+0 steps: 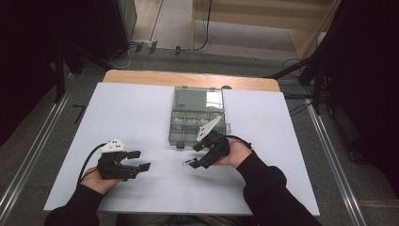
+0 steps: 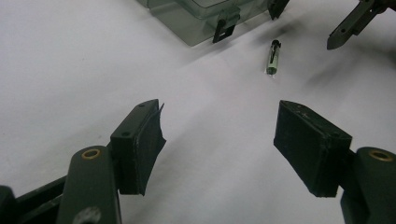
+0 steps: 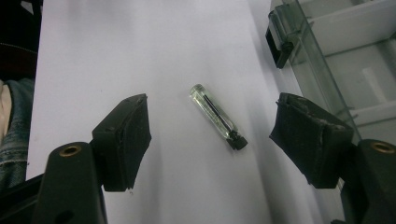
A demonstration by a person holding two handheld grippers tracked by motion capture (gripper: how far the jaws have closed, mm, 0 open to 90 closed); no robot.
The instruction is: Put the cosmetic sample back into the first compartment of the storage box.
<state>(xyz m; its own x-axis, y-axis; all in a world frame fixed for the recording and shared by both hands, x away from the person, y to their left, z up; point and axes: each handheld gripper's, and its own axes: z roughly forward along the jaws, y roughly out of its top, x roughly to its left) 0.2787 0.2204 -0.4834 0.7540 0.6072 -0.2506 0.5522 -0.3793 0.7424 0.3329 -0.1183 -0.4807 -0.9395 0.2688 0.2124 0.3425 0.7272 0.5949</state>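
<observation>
My right claw (image 3: pixel 212 135) hangs over the white table (image 1: pixel 127 117) with its jaws released and spread wide, gripping nothing. Between them, lying flat on the table and touching neither pad, is the small clear tube (image 3: pixel 217 116) with a black cap at one end and a thin dark line running down its inside. Just beyond my right jaw stands the clear plastic organizer box (image 3: pixel 336 51), its lid thrown back and its black latch (image 3: pixel 279 46) hanging at the near wall. Its compartments are divided by clear walls; from above I make out a few small pale pieces in them, too tiny to name. My left claw (image 2: pixel 219 140) rests well apart, off to the side of the tube, jaws likewise open and empty, pointing toward the tube and the box corner
</observation>
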